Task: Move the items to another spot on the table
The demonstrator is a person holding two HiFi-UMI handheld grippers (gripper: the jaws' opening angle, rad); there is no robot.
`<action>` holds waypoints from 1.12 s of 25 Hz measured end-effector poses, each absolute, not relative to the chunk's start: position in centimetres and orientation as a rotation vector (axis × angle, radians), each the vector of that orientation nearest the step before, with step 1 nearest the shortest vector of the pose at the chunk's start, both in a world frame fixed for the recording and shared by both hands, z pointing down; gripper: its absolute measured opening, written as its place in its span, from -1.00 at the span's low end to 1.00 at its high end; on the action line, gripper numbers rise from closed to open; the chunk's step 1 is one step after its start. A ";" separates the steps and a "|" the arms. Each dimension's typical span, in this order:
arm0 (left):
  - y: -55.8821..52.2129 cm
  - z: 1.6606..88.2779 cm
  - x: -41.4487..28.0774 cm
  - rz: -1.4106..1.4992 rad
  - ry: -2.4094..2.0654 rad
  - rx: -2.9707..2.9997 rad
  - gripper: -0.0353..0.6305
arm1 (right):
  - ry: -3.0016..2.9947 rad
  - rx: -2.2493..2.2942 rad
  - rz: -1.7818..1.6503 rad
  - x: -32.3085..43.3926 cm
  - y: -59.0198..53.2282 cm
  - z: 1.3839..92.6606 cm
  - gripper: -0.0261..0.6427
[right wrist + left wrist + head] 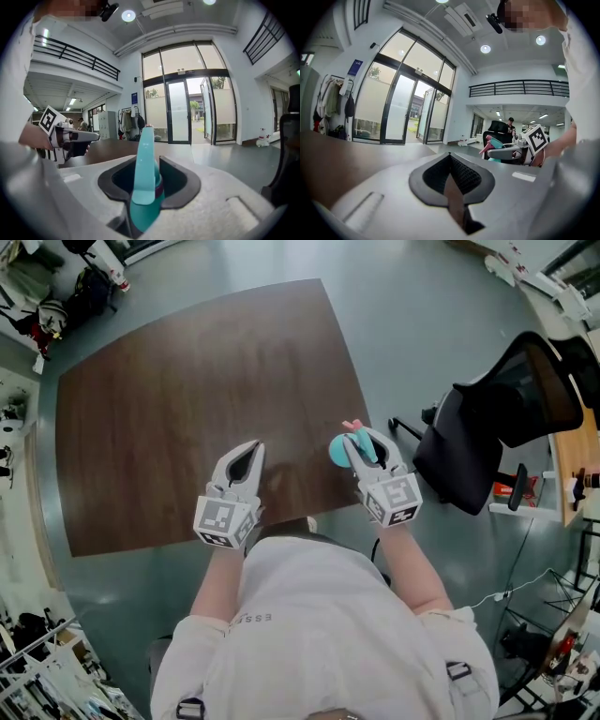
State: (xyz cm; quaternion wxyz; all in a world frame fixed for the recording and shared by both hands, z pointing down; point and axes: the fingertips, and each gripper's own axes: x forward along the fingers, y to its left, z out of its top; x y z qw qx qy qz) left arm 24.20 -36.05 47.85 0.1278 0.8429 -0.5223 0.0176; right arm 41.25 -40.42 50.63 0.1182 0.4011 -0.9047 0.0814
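While the right tongs (361, 444) are clenched on a teal item (143, 171) with a pink tip, the carry looks to be the step in hand. The item stands upright between the pads at the lower right corner of the brown counter (169, 409), and it seems to be held just clear of the wood, though no view settles that. The left tongs (247, 454) sit at the counter's lower edge, closed tip to tip with nothing between them, and appear to have no part in this step. The next move calls for taking the item across to a bare patch, of which the counter has plenty toward the upper left of the frame, then lowering it until it rests before the pads let go. By count there is one teal item, two tongs, one counter with nothing else on it, and one black office chair (506, 418) at the right of the frame.
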 end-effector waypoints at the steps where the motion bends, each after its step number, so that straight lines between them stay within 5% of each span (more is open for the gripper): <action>1: -35.5 47.7 24.0 0.056 -1.537 2.448 -0.85 | -2.656 1.164 0.231 41.3 -39.9 50.3 -0.59; 13: -28.1 47.8 18.8 0.032 -1.780 2.269 -0.85 | -2.711 0.976 0.183 39.0 -35.4 49.6 -0.59; 28: -16.2 45.6 3.6 -0.057 -2.058 2.076 -0.85 | -2.799 0.672 0.154 22.6 -28.7 48.5 -0.59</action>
